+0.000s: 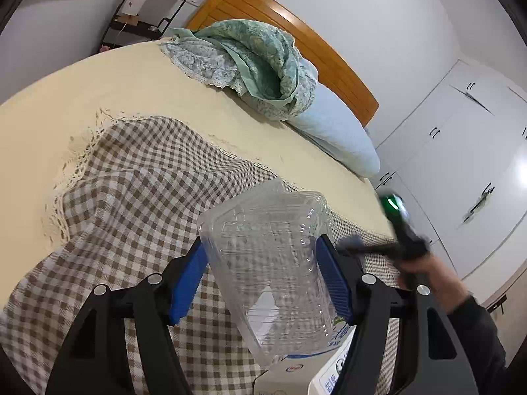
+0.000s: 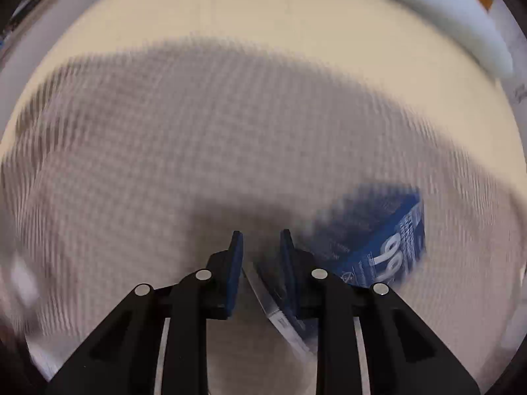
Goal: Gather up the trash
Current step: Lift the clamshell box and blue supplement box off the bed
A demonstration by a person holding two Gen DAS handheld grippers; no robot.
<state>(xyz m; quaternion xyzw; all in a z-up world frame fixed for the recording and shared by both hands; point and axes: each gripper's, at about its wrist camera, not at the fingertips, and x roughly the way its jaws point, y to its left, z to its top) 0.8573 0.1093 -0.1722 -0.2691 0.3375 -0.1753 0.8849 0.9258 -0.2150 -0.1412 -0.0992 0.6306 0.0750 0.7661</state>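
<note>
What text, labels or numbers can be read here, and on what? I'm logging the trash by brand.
"99" or "66", large white digits seen at an angle, on the blue cardboard box beside the right gripper; its small print is blurred.
Blue characters on the white carton under the clear plastic clamshell container: cut off, unreadable.
Small red logo on that carton: too small to read.
</note>
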